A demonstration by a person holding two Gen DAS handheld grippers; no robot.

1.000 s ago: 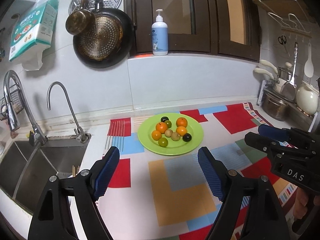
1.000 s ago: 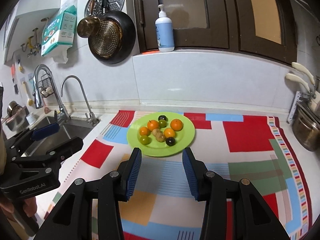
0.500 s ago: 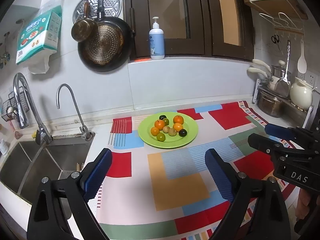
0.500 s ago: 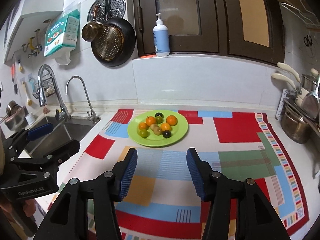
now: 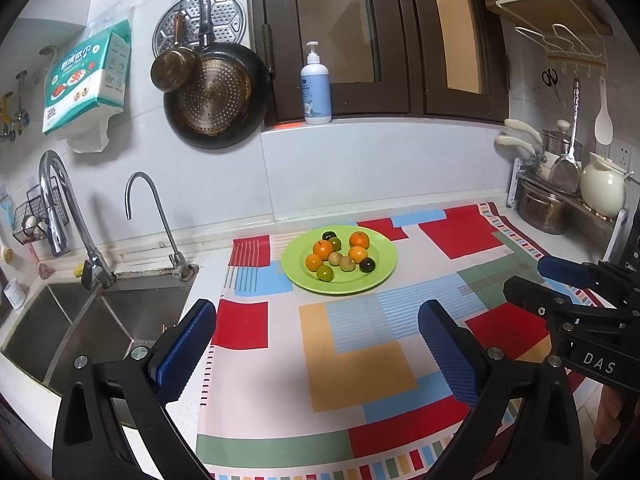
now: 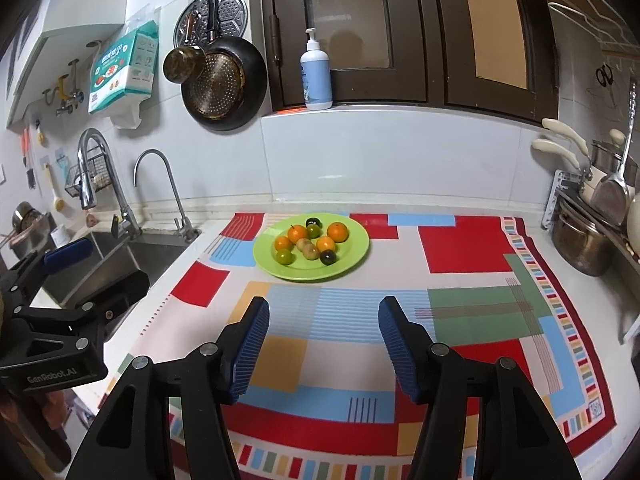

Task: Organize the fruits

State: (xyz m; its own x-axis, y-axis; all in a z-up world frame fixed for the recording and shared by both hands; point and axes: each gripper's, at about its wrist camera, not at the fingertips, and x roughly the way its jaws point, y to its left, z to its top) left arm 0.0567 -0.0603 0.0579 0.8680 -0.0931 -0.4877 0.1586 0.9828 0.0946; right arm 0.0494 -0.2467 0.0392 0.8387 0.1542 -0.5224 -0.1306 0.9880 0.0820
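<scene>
The left gripper (image 5: 316,344) is opening wide with nothing between its jaws, and the right gripper (image 6: 324,346) stands spread and empty. Both hover near the mat's (image 6: 464,240) front edge, well short of the green plate (image 5: 384,272) of small fruits (image 5: 323,249) at the far side. The fruit kinds are hard to tell, and the sink (image 5: 80,320) is partly hidden.

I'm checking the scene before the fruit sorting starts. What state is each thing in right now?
left gripper: jaws opening, nothing between them
right gripper: open, empty
green plate: flat on the mat, holding all the fruit
oranges: four, on the plate
taps: no water running
sink: no water visible
window: closed
</scene>
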